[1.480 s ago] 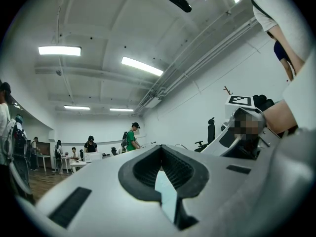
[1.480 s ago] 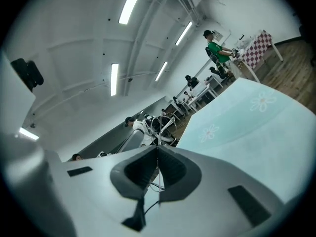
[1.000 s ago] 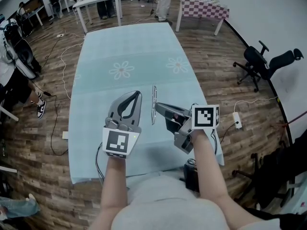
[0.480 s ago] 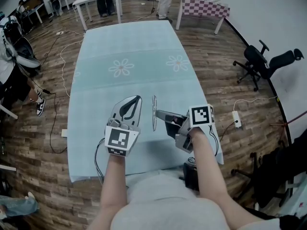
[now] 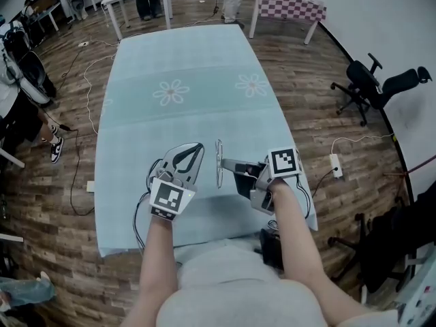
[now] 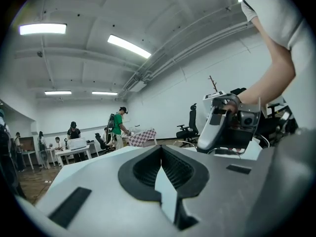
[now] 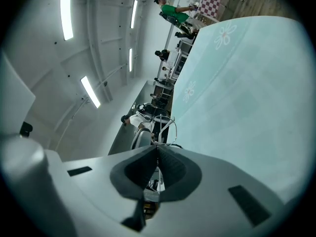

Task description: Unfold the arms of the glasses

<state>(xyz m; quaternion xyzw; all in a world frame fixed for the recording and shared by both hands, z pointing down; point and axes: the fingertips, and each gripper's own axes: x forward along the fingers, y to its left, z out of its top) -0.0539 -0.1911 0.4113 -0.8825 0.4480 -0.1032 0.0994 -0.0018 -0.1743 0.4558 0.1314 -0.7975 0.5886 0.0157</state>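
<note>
Both have dropped toward the table (image 5: 177,67): your right tongs (image 5: 225,163) pinch the glasses (image 5: 219,154), left tongs (image 5: 195,148) closed empty; unfolding looks next.

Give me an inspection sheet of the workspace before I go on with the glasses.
Surface: table under a pale blue tablecloth with flower prints, lying flat.
Job's things: glasses, thin wire frame, seen edge-on at the right gripper's tip; whether the arms are folded cannot be told.
Clutter: nothing seen on the cloth.
Grippers: left gripper shut and empty, apart from the glasses; right gripper shut on the glasses.
Cables: white cable on the floor left of the table; power strip on the right.
Surroundings: wood floor, office chair, checkered table, a person at the left edge.
</note>
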